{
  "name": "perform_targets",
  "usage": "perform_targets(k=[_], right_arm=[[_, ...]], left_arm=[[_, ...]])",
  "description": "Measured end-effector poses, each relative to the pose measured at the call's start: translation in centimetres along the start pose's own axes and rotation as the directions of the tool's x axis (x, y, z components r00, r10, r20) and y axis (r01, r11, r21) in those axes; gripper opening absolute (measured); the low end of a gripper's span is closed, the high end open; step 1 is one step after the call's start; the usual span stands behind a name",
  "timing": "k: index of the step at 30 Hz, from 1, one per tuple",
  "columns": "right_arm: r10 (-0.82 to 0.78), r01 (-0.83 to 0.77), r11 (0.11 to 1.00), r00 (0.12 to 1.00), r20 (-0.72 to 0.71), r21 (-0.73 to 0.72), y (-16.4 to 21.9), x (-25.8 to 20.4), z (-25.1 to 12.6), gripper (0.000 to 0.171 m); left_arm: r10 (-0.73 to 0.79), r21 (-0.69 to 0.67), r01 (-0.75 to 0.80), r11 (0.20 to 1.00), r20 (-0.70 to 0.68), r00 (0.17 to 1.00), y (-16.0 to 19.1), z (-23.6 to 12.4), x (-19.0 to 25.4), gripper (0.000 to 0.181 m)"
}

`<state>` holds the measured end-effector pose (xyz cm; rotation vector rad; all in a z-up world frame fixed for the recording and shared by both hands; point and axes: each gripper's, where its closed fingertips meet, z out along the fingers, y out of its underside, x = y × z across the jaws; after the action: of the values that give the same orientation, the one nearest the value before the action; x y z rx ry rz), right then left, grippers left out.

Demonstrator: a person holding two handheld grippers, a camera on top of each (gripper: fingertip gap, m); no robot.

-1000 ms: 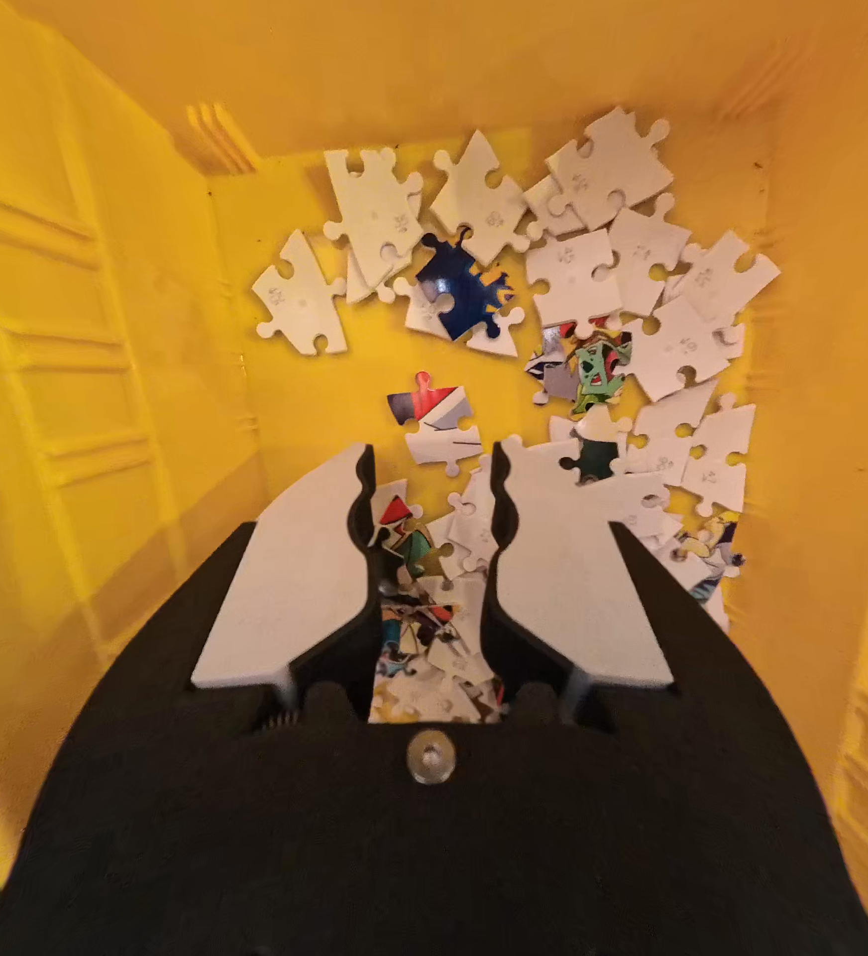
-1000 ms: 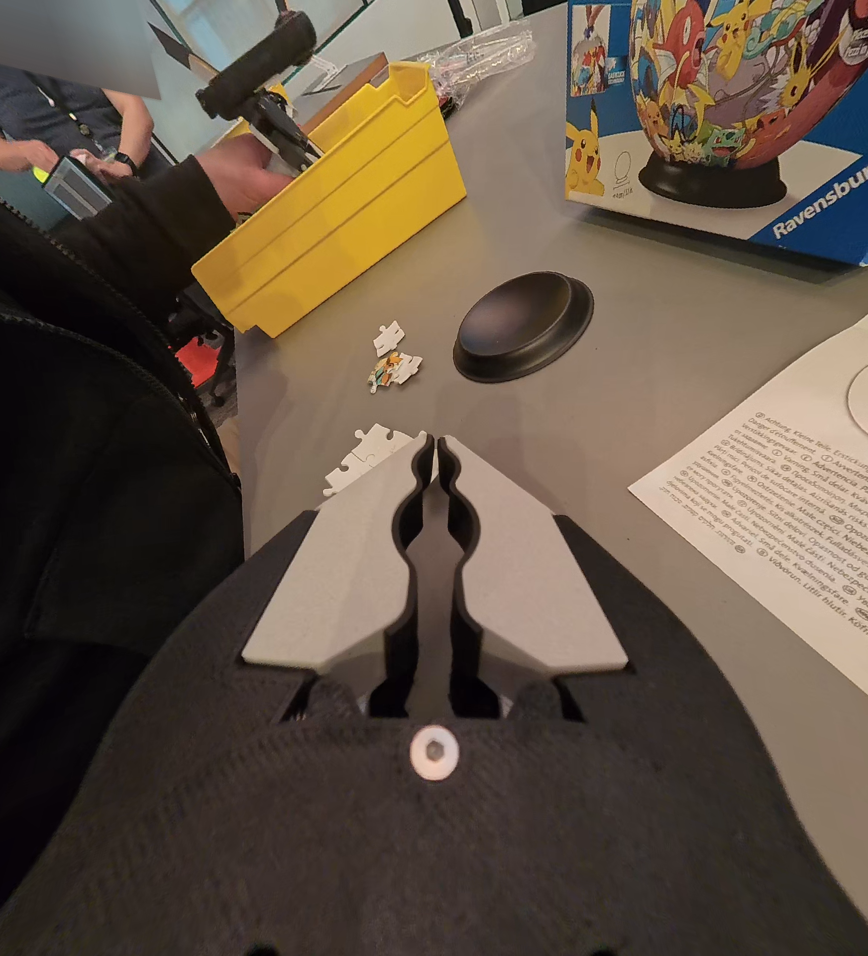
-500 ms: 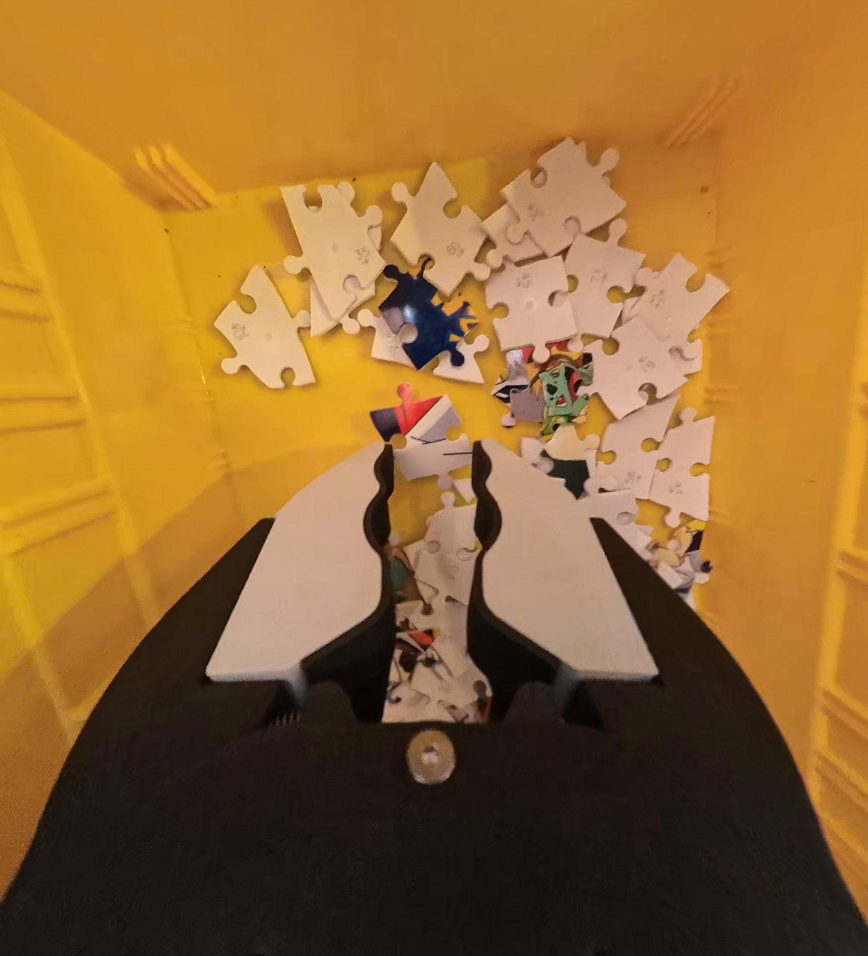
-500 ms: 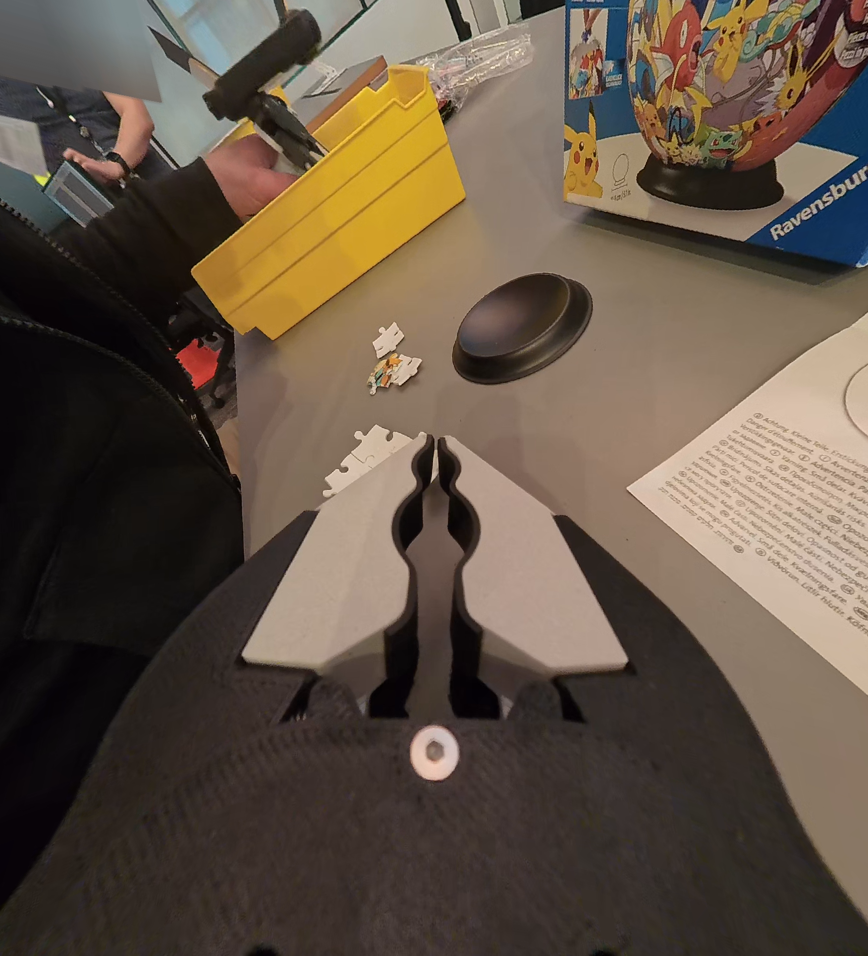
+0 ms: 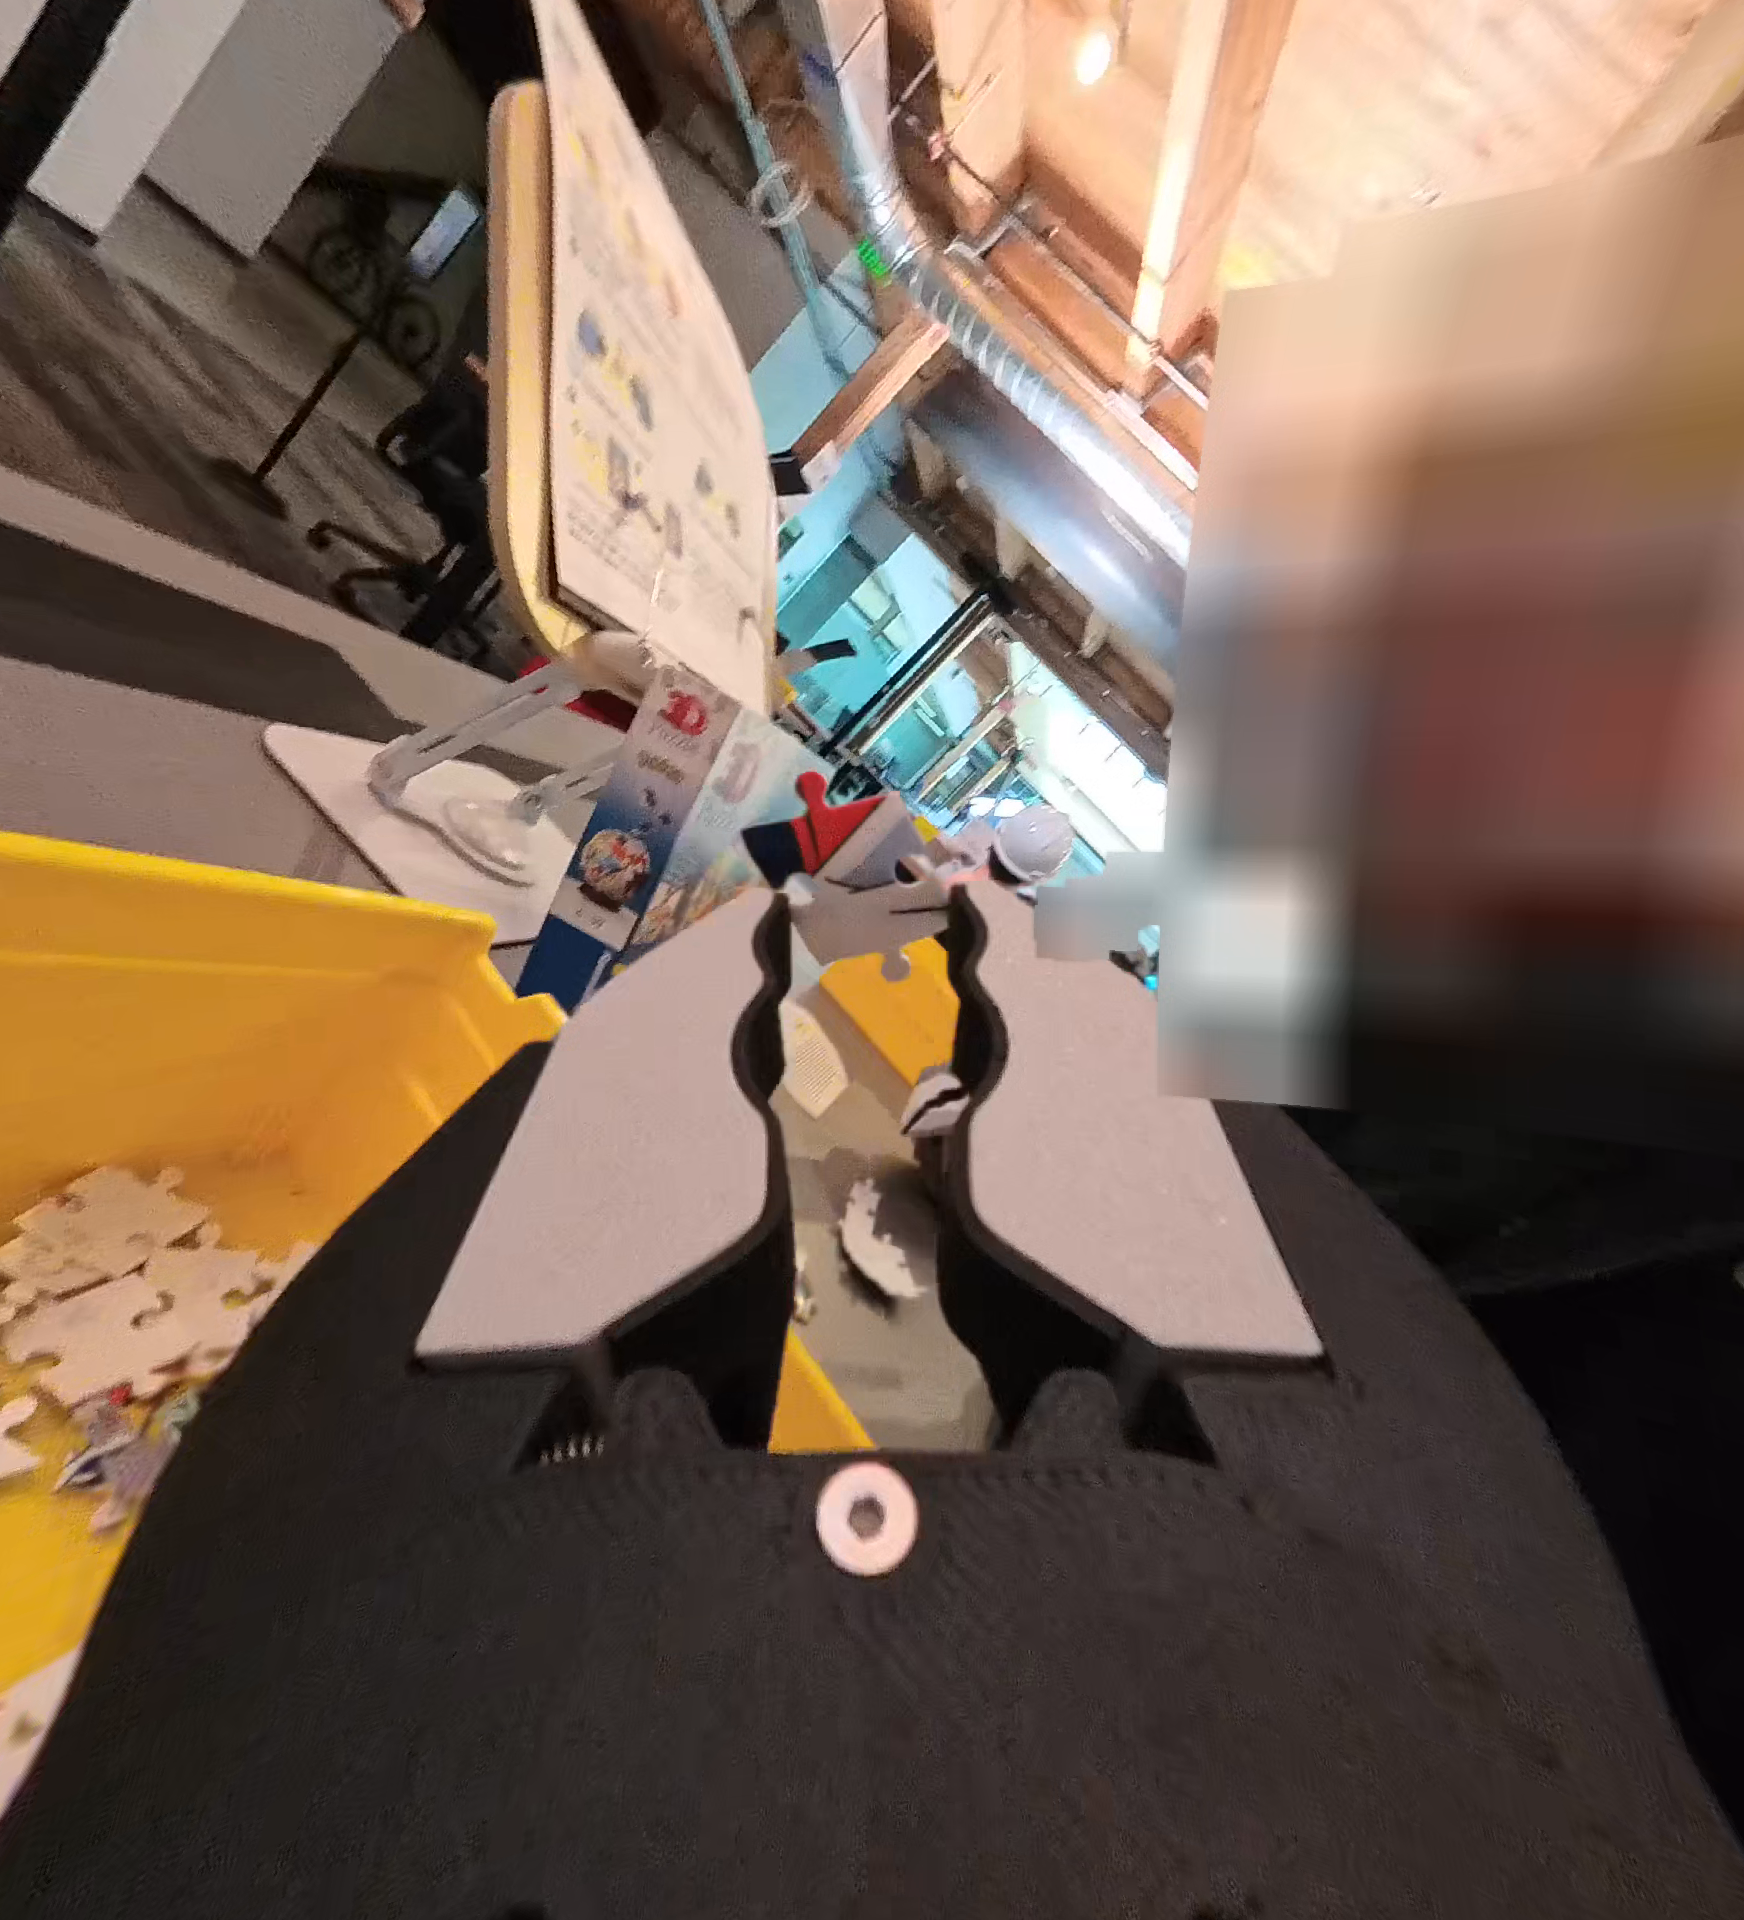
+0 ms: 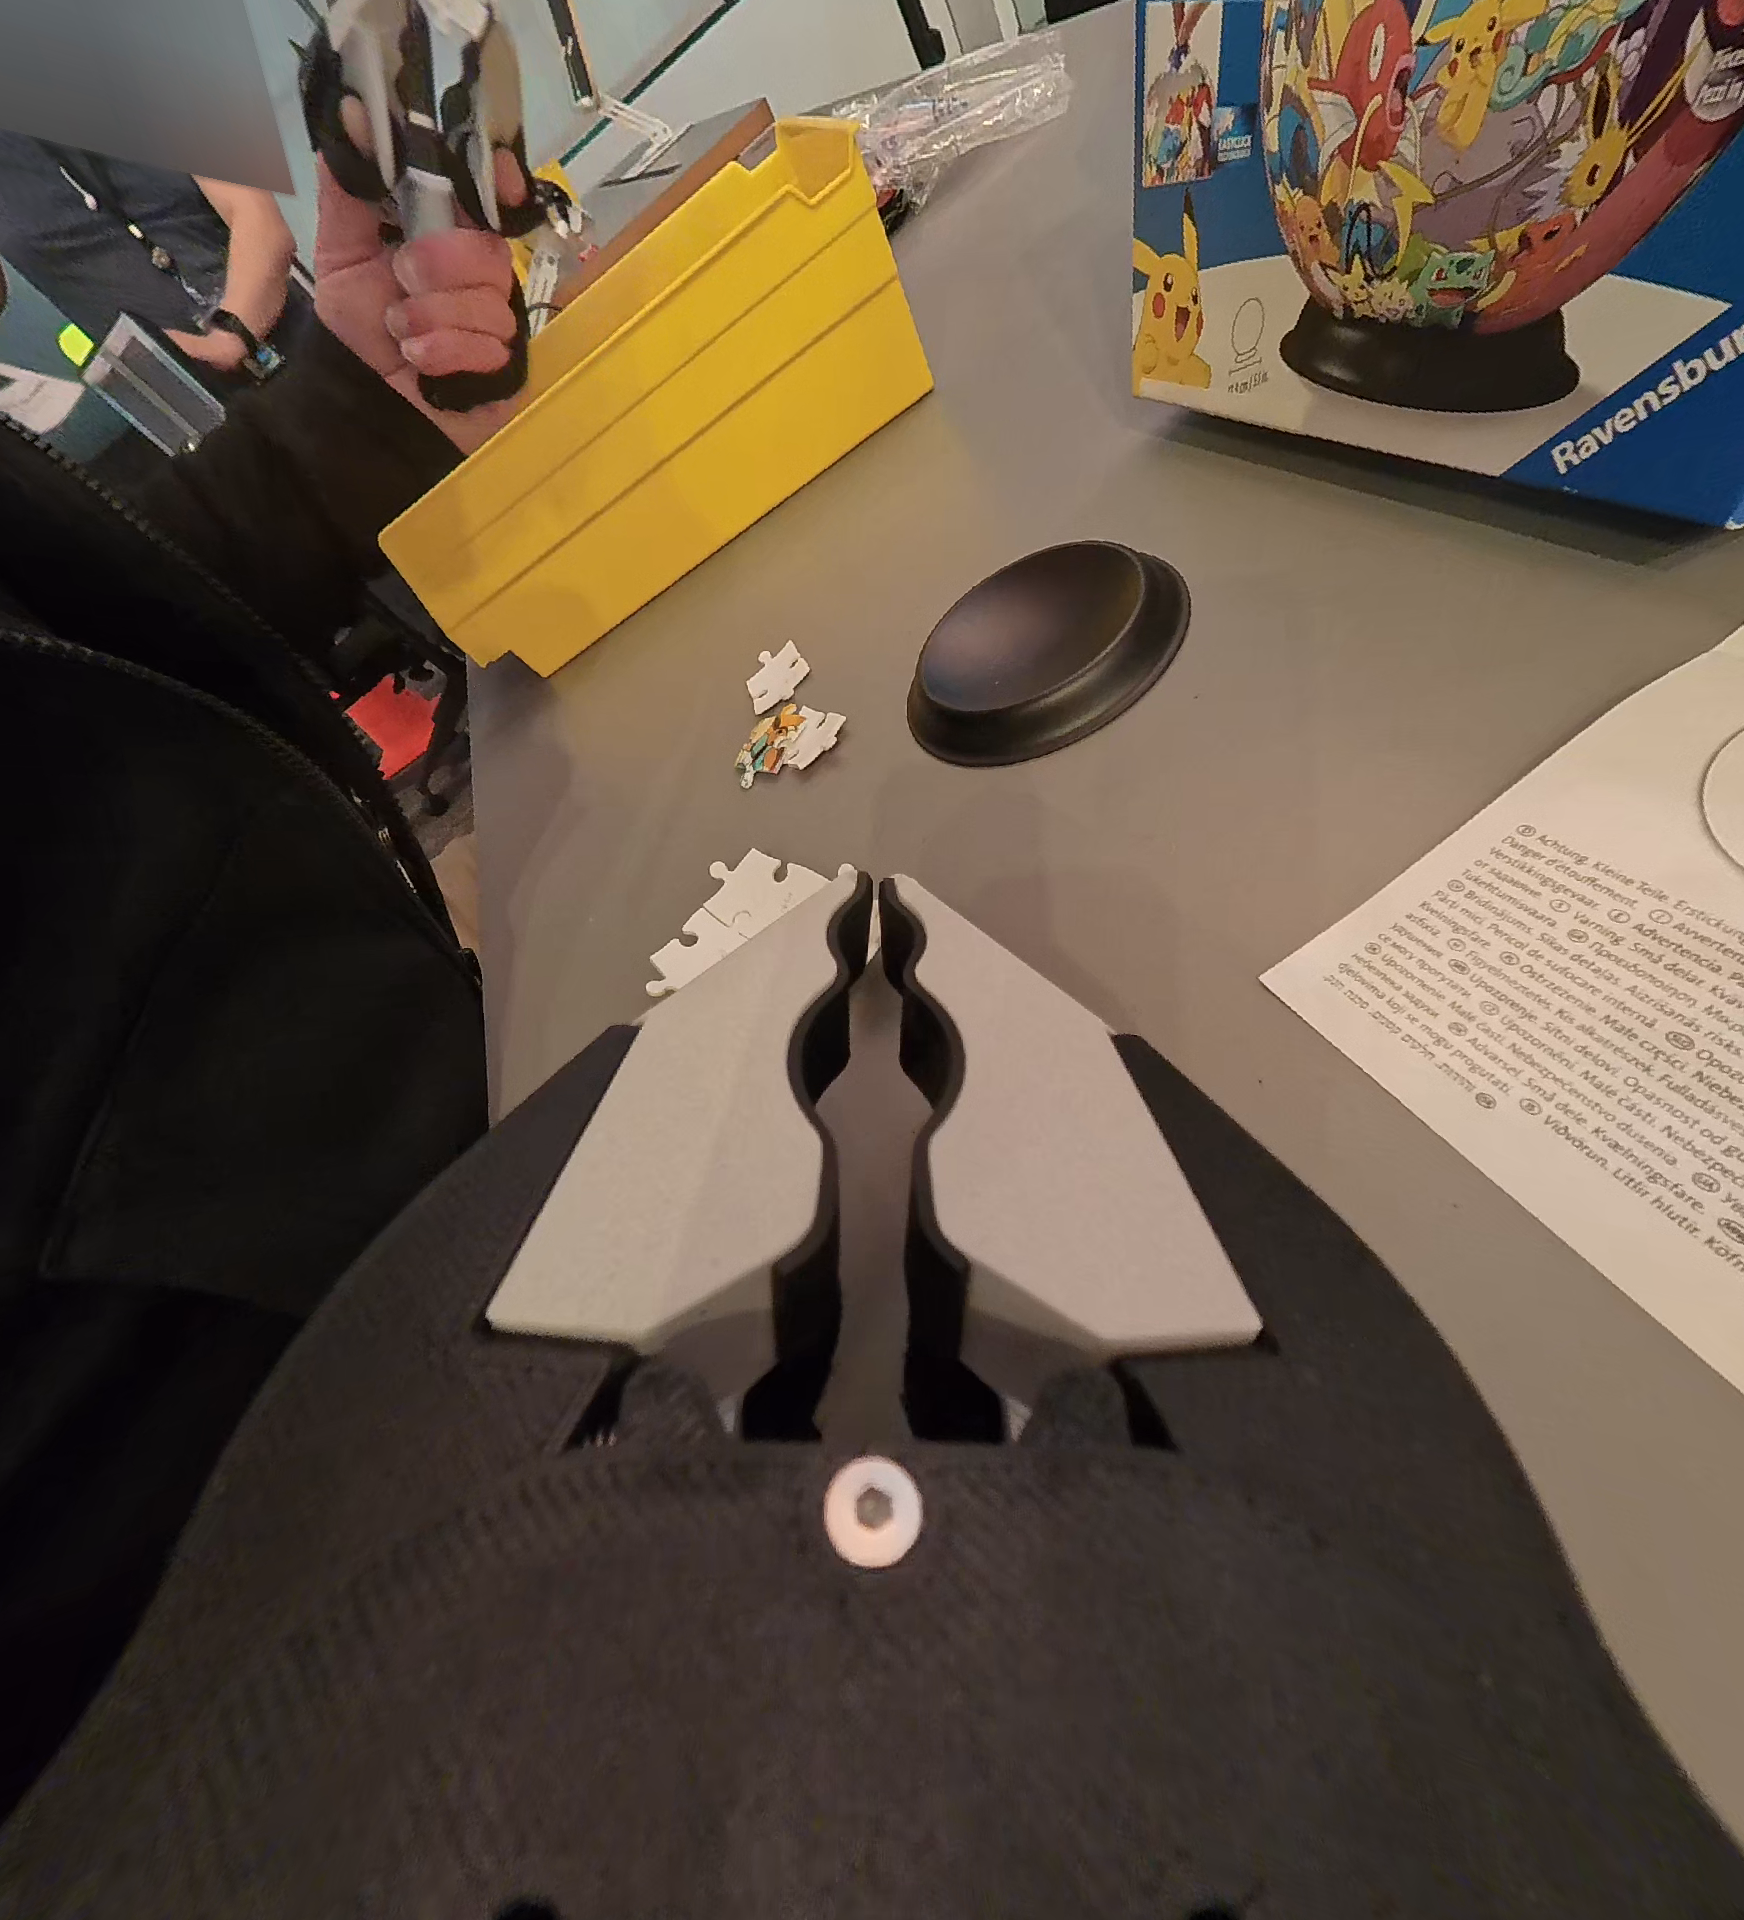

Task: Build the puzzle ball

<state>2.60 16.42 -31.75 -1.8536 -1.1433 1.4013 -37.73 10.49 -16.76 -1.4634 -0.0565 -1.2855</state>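
My left gripper [image 5: 868, 906] is shut on a red, white and navy puzzle piece [image 5: 842, 857], held in the air above and to the right of the yellow bin [image 5: 172, 987]. Several white-backed pieces [image 5: 99, 1278] lie in the bin. In the right wrist view a hand holds the left gripper [image 6: 421, 104] up high behind the bin [image 6: 681, 416]. My right gripper [image 6: 873, 896] is shut and low over the grey table [image 6: 1263, 831], its tips at the edge of joined white pieces [image 6: 733, 920]. I cannot tell if it touches them.
A black round stand [image 6: 1050, 649] sits mid-table, with a few loose pieces [image 6: 785, 717] to its left. The puzzle box [image 6: 1470, 239] stands at the back right. An instruction sheet [image 6: 1574, 987] lies at the right. A person's dark jacket [image 6: 172, 935] fills the left. There is about 45 cm between the tips of the two grippers.
My left gripper closed on the red, white and navy piece inside the bin, then lifted out and swung up. My right gripper has stayed shut and still.
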Motion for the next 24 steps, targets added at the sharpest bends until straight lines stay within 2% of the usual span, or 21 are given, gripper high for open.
perform_targets(k=[3, 9, 10, 12, 14, 16, 18, 20, 23, 24], right_arm=[[-0.001, 0.001, 1.0, 1.0, 0.001, 0.003, 0.0, 0.0, 0.0, 0.0], [-0.001, 0.001, 1.0, 1.0, 0.001, 0.002, 0.0, 0.0, 0.0, 0.0], [-0.001, 0.001, 1.0, 1.0, 0.001, 0.002, 0.0, 0.0, 0.0, 0.0], [0.0, 0.0, 1.0, 1.0, 0.001, 0.001, 0.0, 0.0, 0.0, 0.0], [0.0, 0.0, 1.0, 1.0, 0.001, -0.002, 0.0, 0.0, 0.0, 0.0], [-0.001, 0.001, 1.0, 1.0, 0.0, -0.003, 0.0, 0.0, 0.0, 0.0], [-0.001, 0.001, 1.0, 1.0, 0.0, -0.005, 0.1, 0.0, 0.0, 0.0], [-0.003, 0.003, 1.0, 1.0, -0.002, -0.005, 0.1, 0.0, 0.0, 0.0], [-0.003, 0.003, 1.0, 1.0, -0.003, -0.007, 0.1, 0.0, 0.1, 0.0], [-0.003, 0.003, 1.0, 1.0, -0.003, -0.007, 0.1, 0.0, 0.1, 0.0]], left_arm=[[0.003, 0.05, 0.0, 0.999, -0.071, 0.997, -0.6, -0.5, 1.2, 0.028], [0.026, 0.025, -0.024, 0.999, -0.083, 0.996, -0.2, -0.6, 1.7, 0.028], [0.028, 0.012, -0.028, 1.0, -0.046, 0.999, -0.1, -0.6, 1.3, 0.029], [0.073, -0.116, -0.055, 0.992, 0.156, 0.985, 1.2, -0.7, -1.5, 0.029], [0.163, -0.303, -0.031, 0.953, 0.422, 0.892, 3.2, -1.8, -5.8, 0.029], [0.338, -0.534, 0.051, 0.844, 0.602, 0.724, 5.6, -4.3, -9.9, 0.029], [0.45, -0.645, 0.124, 0.754, 0.645, 0.618, 6.7, -5.9, -12.1, 0.029], [0.513, -0.704, 0.161, 0.692, 0.636, 0.577, 7.2, -6.7, -13.1, 0.029], [0.535, -0.71, 0.163, 0.685, 0.642, 0.549, 6.4, -7.2, -13.5, 0.031], [0.552, -0.712, 0.168, 0.682, 0.652, 0.52, 5.9, -7.7, -13.6, 0.041]])
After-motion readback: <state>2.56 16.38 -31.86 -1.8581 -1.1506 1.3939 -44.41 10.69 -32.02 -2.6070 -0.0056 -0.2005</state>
